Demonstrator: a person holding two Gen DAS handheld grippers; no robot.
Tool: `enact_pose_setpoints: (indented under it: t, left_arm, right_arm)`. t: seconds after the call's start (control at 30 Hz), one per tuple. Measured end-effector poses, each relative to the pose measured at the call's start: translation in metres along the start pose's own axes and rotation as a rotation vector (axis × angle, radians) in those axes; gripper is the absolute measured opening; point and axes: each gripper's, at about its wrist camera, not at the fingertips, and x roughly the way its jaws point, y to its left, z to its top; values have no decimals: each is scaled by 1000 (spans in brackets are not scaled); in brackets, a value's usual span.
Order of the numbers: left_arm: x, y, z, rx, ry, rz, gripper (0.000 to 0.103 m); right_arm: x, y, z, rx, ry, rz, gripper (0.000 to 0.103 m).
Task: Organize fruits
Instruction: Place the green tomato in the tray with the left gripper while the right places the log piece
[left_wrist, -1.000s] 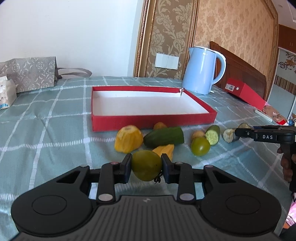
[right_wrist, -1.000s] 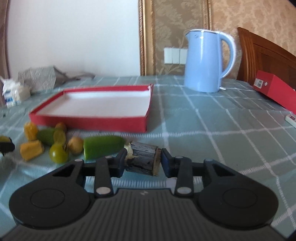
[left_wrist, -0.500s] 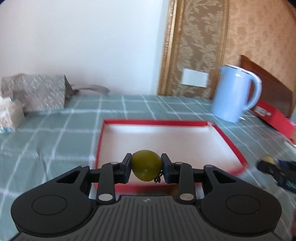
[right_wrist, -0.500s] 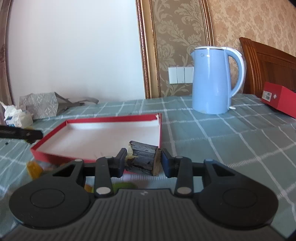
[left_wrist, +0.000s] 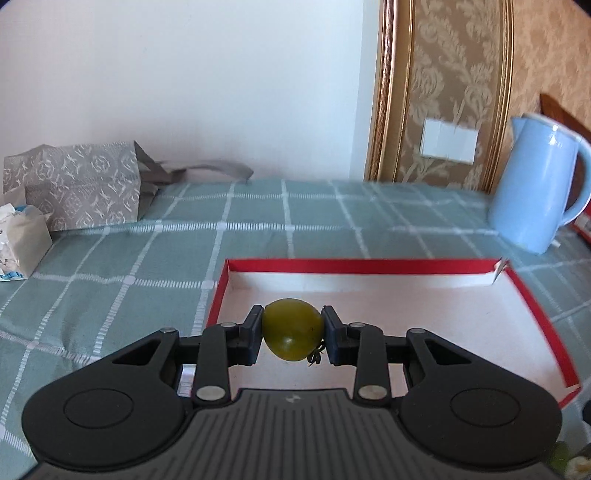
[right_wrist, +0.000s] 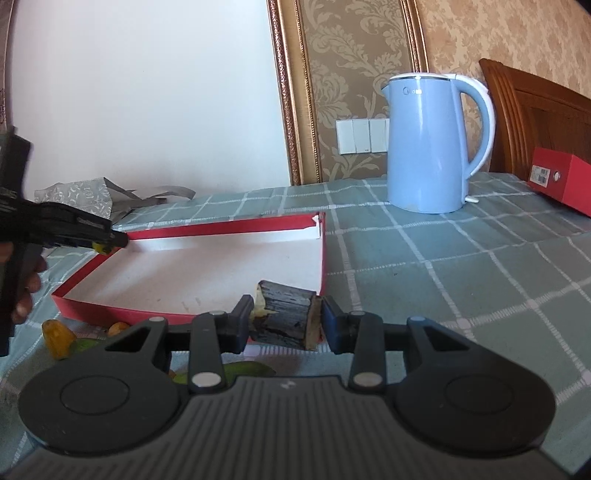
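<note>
L gripper (left_wrist: 291, 334): jaws closed most of the way, pads pressed on both sides of a green tomato (left_wrist: 291, 328), stem end pointing down, tomato clear of any surface. Straight ahead of and below the fingers, red tray (left_wrist: 532, 302) w/ white floor, no fruit seen in it; tomato sits over the tray's near-left part. Beyond tray to the right, blue kettle (left_wrist: 535, 192); far left of the tool, grey patterned bag (left_wrist: 74, 188) and a tissue pack (left_wrist: 18, 240) on the checked tablecloth (left_wrist: 110, 266)

R gripper (right_wrist: 286, 321): jaws narrow, clamped on a dark chunk of eggplant (right_wrist: 286, 314), cut face pale at both ends, held off the cloth. Chunk hangs at the tray's (right_wrist: 321, 251) near-right corner, about over the rim. Ahead-right of the tool, kettle (right_wrist: 428, 147); further right, a red box (right_wrist: 561, 181) at the cloth's edge

From R view, L gripper (right_wrist: 110, 243) comes in from the left at tray's far-left corner, a bit of the tomato (right_wrist: 100, 247) showing at its tip; person's hand (right_wrist: 26, 288) on its handle

Below-left of R tool, on the cloth outside the tray: yellow piece (right_wrist: 57, 336), small orange fruit (right_wrist: 119, 328), cucumber (right_wrist: 247, 369) partly hidden under the tool body
</note>
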Motion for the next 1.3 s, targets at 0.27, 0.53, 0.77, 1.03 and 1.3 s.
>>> enact_pose_setpoints:
  t: [0.27, 0.53, 0.77, 1.03, 1.3]
  left_arm:
    - [23, -5, -7, 38, 50, 33, 33]
    - [28, -7, -8, 64, 85, 56, 58]
    - [-16, -13, -14, 155, -87, 186, 75]
    - [-93, 20, -42, 24, -185, 101, 85]
    - [-103, 47, -87, -47, -121, 14, 85]
  right_arm:
    - [2, 2, -2, -2, 16, 27, 36]
    - [3, 4, -3, -5, 23, 38, 36]
    - [0, 3, -1, 0, 13, 41, 36]
    - [23, 27, 34, -115, 47, 83, 36]
    - [107, 57, 59, -165, 207, 53, 36]
